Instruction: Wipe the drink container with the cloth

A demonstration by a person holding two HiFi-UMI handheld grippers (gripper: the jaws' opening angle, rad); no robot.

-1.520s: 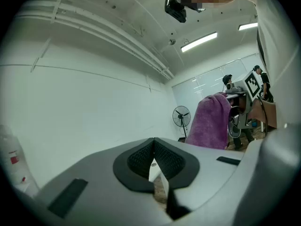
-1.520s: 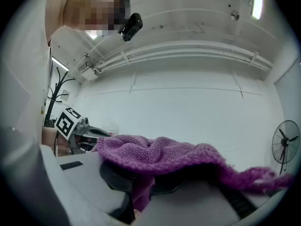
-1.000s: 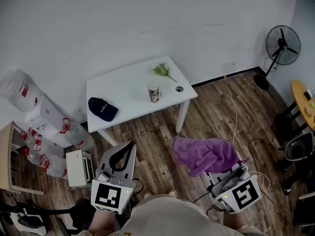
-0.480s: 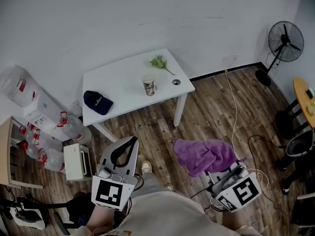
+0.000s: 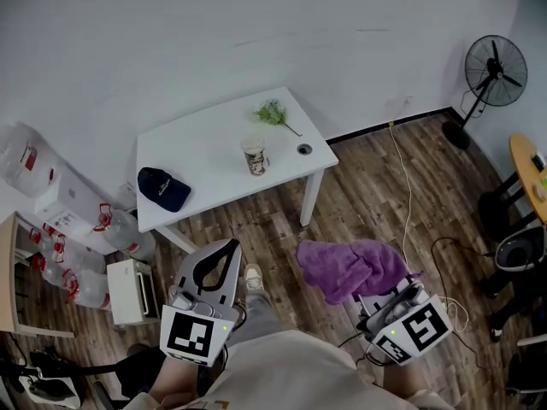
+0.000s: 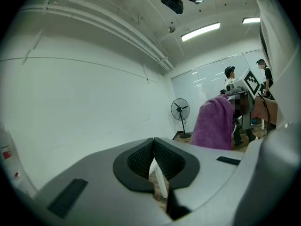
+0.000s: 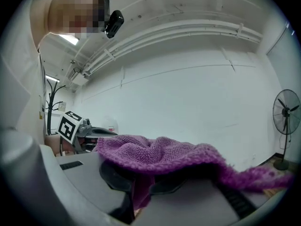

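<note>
The drink container, a patterned paper cup (image 5: 255,156), stands upright near the middle of the white table (image 5: 205,139), far from both grippers. My left gripper (image 5: 228,245) is held out over the wooden floor, short of the table; its jaws are shut with nothing between them (image 6: 153,141). My right gripper (image 5: 373,300) is shut on a purple cloth (image 5: 351,267), which drapes over its jaws and hides the fingertips. In the right gripper view the cloth (image 7: 160,154) hangs down between the jaws. The left gripper view shows the cloth (image 6: 214,123) off to the right.
On the table lie a dark cap (image 5: 163,188), a green sprig (image 5: 273,114) and a small round object (image 5: 304,149). Water bottles (image 5: 90,229) and a white box (image 5: 132,291) stand at the left. A fan (image 5: 494,71), a floor cable (image 5: 407,195) and a round wooden table (image 5: 530,178) are at the right.
In the head view the table and cup have slid a little to the left. A shoe has come into view between the grippers. Both grippers keep their hold and state.
</note>
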